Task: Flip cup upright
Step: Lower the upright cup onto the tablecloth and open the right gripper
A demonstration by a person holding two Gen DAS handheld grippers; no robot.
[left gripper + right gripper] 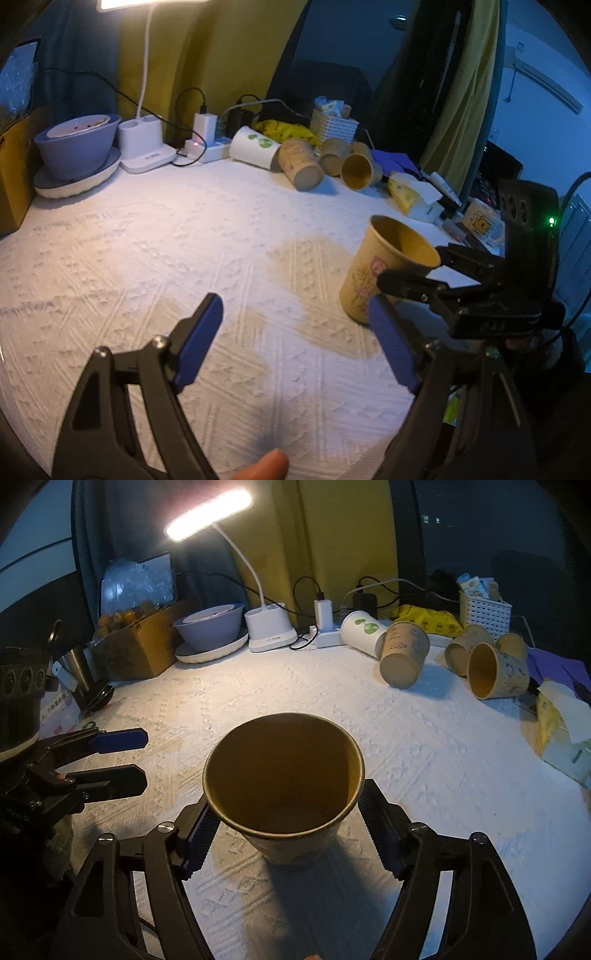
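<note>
A: Right wrist view puts the tan paper cup with the faint printed pattern [284,786] right between the blue-padded fingers of the right gripper [286,830], mouth up. Is it gripped?

B: The pads look pressed against the wall just under the rim on both sides, so I read it as clenched on the cup. The base seems to sit on the white textured tablecloth [424,746], though the cup leans a little.

A: Where on the table is that?

B: Toward the near edge, roughly mid-width. In the left wrist view the same cup [384,273] shows off to the right, tilted, with the right gripper [410,273] holding it from the side.

A: And the left gripper [295,332]?

B: Spread wide with nothing between its fingers, hanging over bare cloth beside the cup. Probably just kept clear while the other hand does the work.

A: So the flip is nearly done?

B: I'd judge so; the mouth already faces up. What remains is letting go once the base is flat. The side grip near the rim makes sense for turning it over.

A: Those others along the far edge?

B: Several tan paper cups lying on their sides [404,657] and a white cup with green dots [364,633], next to the white desk lamp [269,627]
</note>
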